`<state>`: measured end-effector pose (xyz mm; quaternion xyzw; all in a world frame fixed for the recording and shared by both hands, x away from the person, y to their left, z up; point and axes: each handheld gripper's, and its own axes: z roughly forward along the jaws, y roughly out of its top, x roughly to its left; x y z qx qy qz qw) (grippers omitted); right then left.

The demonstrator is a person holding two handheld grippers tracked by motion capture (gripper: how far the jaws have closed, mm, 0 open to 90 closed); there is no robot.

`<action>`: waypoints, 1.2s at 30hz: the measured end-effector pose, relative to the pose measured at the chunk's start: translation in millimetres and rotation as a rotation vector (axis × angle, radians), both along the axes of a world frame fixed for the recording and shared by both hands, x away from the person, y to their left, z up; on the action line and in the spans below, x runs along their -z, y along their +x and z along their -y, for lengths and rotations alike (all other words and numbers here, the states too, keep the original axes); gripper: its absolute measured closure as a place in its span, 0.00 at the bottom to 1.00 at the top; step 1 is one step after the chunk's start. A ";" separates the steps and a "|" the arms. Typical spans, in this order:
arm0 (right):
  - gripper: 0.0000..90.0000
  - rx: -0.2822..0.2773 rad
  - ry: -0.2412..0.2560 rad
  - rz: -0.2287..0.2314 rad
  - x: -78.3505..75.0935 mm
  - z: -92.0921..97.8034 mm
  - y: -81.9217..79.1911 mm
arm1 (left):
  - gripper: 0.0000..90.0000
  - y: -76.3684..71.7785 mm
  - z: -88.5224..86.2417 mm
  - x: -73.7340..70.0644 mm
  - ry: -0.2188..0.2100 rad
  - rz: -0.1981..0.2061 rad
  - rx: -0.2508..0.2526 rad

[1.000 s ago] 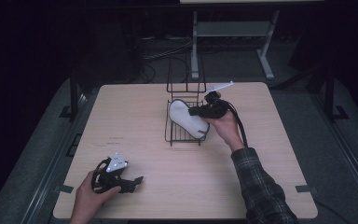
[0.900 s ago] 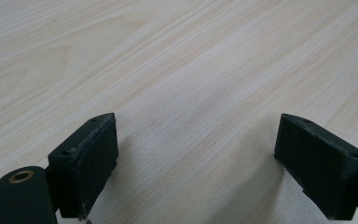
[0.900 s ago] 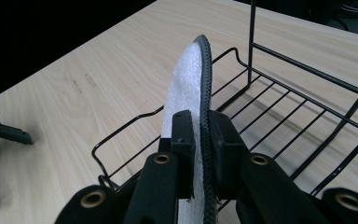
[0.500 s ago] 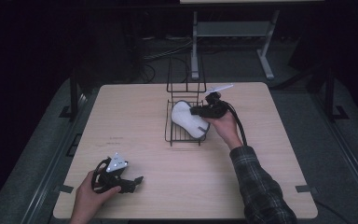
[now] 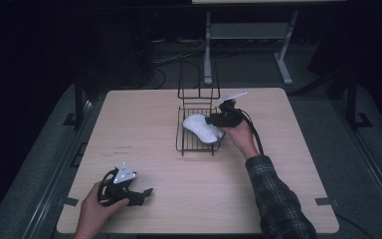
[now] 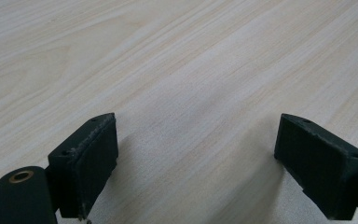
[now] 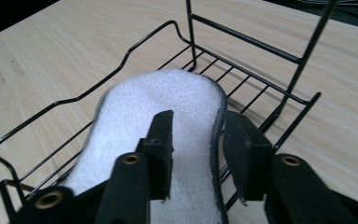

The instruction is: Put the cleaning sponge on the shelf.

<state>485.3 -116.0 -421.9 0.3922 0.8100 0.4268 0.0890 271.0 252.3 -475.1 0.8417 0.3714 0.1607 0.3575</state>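
White fleecy insole (image 7: 163, 121), soft and light, lies in the black wire rack (image 7: 74, 100); we pinch its edge with our right gripper (image 7: 193, 140), left gripper (image 6: 193, 158) jaws open over the counter (image 5: 278, 164).

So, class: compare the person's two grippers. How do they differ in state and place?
The left gripper has its jaws wide apart with bare table between them; the right gripper is closed on the white insole's edge. The left sits near the table's front, the right over the wire rack. Both have black jaws.
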 end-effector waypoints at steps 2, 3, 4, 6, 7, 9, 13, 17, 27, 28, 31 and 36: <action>0.65 0.007 0.018 0.002 -1.6 2.7 0.0 | 0.14 0.0 0.0 0.0 -0.001 0.000 0.000; 0.65 0.015 0.024 -0.003 -3.0 3.5 -0.8 | 0.14 0.0 0.0 0.0 0.000 0.000 0.000; 0.67 0.022 0.026 0.001 -5.0 5.6 -1.7 | 0.14 0.0 0.0 0.0 0.000 0.000 0.000; 0.72 0.020 0.040 0.003 -8.4 9.1 -3.2 | 0.14 0.0 0.0 0.0 0.000 0.000 0.000; 0.79 0.016 0.044 0.013 -11.0 12.3 -5.0 | 0.14 0.0 0.0 0.0 0.000 0.000 0.000; 0.88 0.006 0.042 0.031 -14.8 17.6 -9.8 | 0.14 0.0 0.0 0.0 0.000 0.000 0.000; 1.00 -0.021 0.004 0.044 -17.4 24.4 -21.4 | 0.14 0.0 0.0 0.0 0.000 0.000 0.000; 1.00 -0.057 -0.034 0.045 -14.6 25.2 -32.0 | 0.14 0.0 0.0 0.0 0.000 0.000 0.000; 1.00 -0.123 -0.103 0.020 -0.2 10.0 -47.5 | 0.14 0.0 0.1 0.0 -0.001 0.000 0.000; 1.00 -0.128 -0.110 0.017 1.2 8.4 -48.1 | 0.14 -0.1 0.1 0.0 -0.001 0.000 0.000; 1.00 -0.148 -0.114 0.014 4.7 3.9 -50.3 | 0.14 -0.1 0.1 0.0 -0.002 0.000 0.000; 1.00 -0.176 -0.105 0.013 3.9 -4.0 -54.8 | 0.14 0.0 0.1 0.0 -0.001 0.000 0.000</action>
